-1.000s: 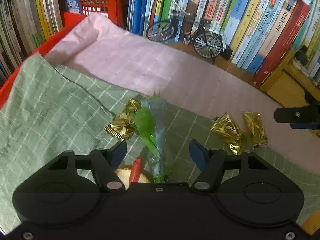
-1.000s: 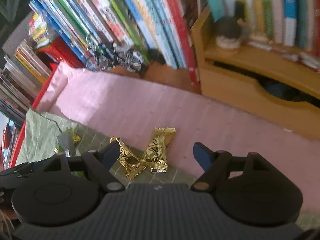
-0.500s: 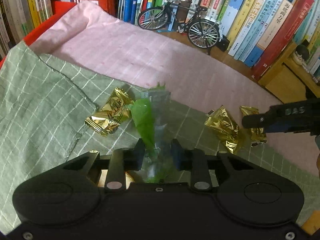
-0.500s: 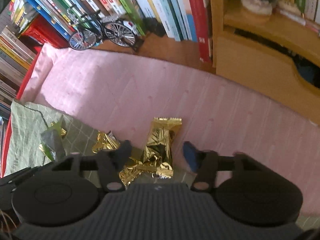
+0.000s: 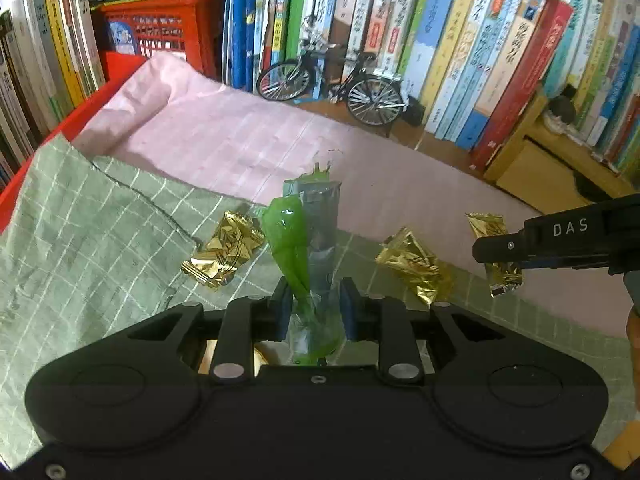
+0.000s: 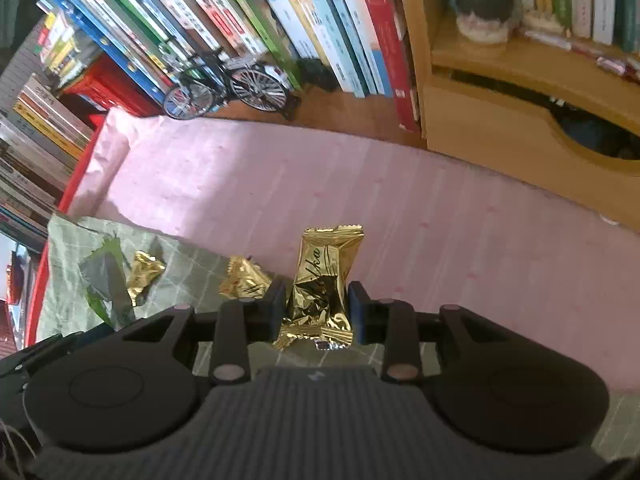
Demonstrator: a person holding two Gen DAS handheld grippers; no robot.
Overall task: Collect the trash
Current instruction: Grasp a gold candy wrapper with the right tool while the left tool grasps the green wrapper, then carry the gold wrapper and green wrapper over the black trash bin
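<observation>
Pinching a green and clear plastic wrapper [image 5: 298,240] between its blue pads, the left gripper [image 5: 314,312] has its jaws drawn in close on the crumpled lower end of the wrapper, which stands up out of the grip above the green checked cloth [image 5: 80,240]; those jaws have just been closing, and the wrapper is between them. At the same moment the right gripper [image 6: 318,312] is clamped on a gold foil candy wrapper [image 6: 324,276], its two fingers pressing the wrapper's sides after narrowing in on it, the wrapper's upper end pointing out over the pink cloth [image 6: 440,216]. Two more gold wrappers lie loose on the green cloth: one [image 5: 224,250] just to the left of the plastic wrapper in the left wrist view, the other [image 5: 416,266] to its right, between the two grippers. In that same view the right gripper's black arm, lettered DAS, reaches in from the right edge over the gold wrapper it holds. Behind the cloths, a small model bicycle [image 5: 332,84] stands on the wooden surface before a long row of books [image 5: 460,52], with a red plastic crate [image 5: 160,28] at the far left and a wooden shelf unit [image 6: 520,120] to the right.
</observation>
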